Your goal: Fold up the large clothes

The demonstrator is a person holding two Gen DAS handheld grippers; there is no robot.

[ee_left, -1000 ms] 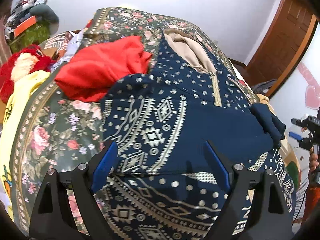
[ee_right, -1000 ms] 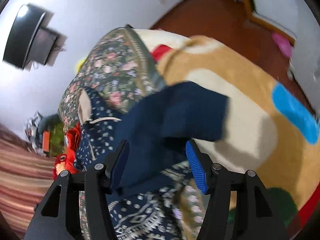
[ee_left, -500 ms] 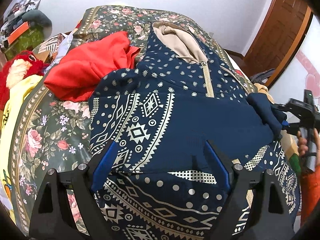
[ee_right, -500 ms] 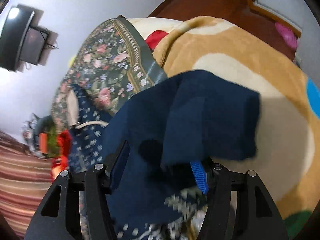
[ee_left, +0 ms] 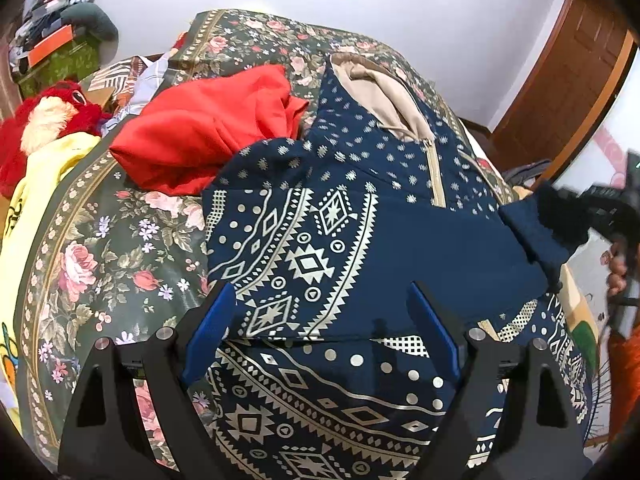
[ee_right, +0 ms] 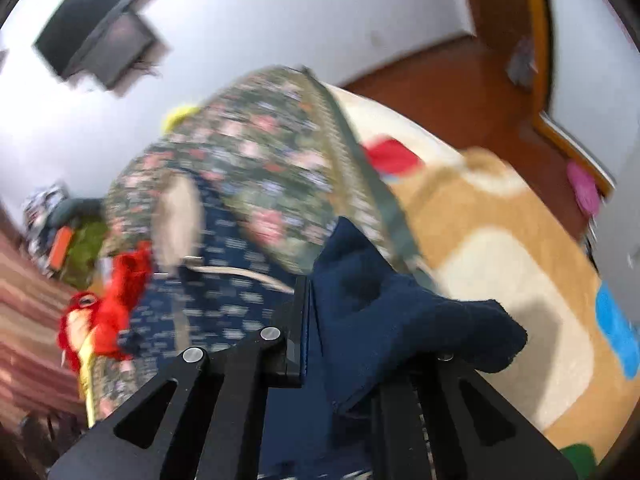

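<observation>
From the left wrist we saw the navy hooded jacket (ee_left: 360,216) spread on the floral bedspread (ee_left: 100,264), its soft knit printed with cream diamonds, zigzags and dots, the hood lined in beige. A crumpled red garment (ee_left: 208,136) lay touching its upper left edge. Our left gripper (ee_left: 320,328) hovered over the jacket, its blue pads wide apart, gripping nothing. At the right edge the plain navy sleeve cuff (ee_left: 536,236) was lifted off the bed.

The right wrist view was blurred, yet it showed what the other could not: our right gripper (ee_right: 316,332) clenched on that fuzzy cuff (ee_right: 380,312), fabric bunching over one finger, above a tan plush blanket (ee_right: 520,260).
</observation>
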